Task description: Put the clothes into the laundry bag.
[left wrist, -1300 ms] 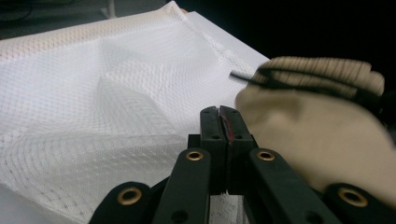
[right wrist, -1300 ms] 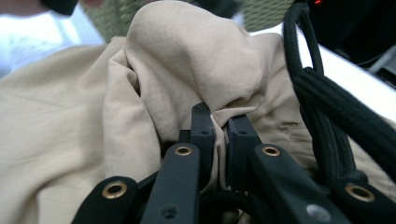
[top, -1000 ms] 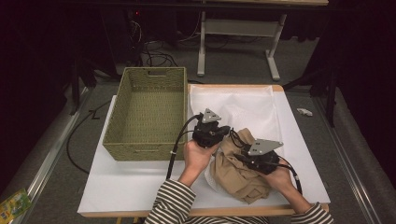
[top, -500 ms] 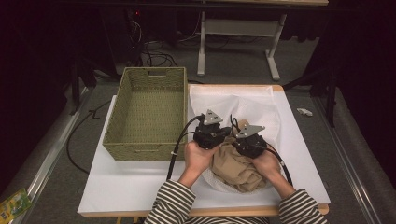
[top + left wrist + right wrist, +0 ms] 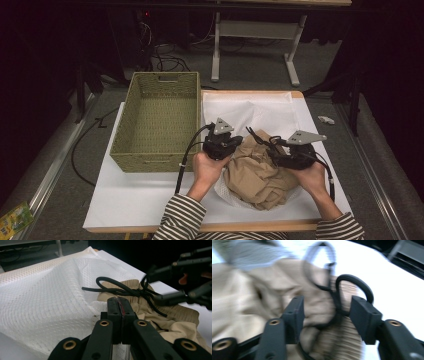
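Observation:
A crumpled tan garment with a black drawstring lies on a white mesh cloth on the table. My left gripper is at the garment's left edge. In the left gripper view its jaws are pressed shut, and the mesh cloth rises in a ridge toward them. My right gripper is at the garment's right side. It stands open, its jaws either side of tan fabric and a drawstring loop. That view is blurred.
A woven basket, with nothing inside, stands on the left of the white table, close to my left hand. A small white object lies off the table at the right. Cables and table legs are on the floor behind.
My right gripper swung in toward the left gripper, then drew back to the right. The tan garment has shifted and spread. The left gripper has barely moved.

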A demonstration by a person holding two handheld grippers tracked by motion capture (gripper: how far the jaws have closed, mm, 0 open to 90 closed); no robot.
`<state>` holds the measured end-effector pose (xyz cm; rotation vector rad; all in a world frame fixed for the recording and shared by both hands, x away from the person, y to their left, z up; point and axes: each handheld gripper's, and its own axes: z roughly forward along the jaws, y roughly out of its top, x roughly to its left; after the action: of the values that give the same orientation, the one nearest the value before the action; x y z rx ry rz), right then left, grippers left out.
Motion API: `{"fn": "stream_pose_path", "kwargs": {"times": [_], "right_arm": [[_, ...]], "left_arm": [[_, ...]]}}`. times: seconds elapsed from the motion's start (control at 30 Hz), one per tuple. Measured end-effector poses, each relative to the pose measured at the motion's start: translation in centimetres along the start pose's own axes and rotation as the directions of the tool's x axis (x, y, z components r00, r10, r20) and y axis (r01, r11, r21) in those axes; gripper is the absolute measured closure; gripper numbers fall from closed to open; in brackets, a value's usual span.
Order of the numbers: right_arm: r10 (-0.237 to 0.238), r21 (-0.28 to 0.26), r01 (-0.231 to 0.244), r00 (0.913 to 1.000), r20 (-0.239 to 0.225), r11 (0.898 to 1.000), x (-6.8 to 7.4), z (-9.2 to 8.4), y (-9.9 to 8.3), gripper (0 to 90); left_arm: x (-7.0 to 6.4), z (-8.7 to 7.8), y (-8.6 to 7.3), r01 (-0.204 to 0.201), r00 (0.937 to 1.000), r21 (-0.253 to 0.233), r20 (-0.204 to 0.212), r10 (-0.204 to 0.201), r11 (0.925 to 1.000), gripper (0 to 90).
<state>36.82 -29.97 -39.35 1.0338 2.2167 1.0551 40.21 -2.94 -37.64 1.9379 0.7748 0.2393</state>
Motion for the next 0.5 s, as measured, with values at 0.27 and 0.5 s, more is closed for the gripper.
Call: {"fn": "stream_pose_path", "kwargs": {"times": [0.27,0.5], "right_arm": [[0.18,0.041,-0.183,0.982,0.055,0.982,-4.1,1.8,-1.3,26.6],[0.232,0.112,-0.221,0.9676,-0.1,0.969,-4.7,3.9,-1.9,43.8]], "left_arm": [[0.1,-0.1,0.0,-0.005,1.0,0.002,-0.001,0.005,1.0,89.4],[0.0,0.3,-0.1,-0.003,1.0,0.008,0.001,0.003,1.0,89.4]]}}
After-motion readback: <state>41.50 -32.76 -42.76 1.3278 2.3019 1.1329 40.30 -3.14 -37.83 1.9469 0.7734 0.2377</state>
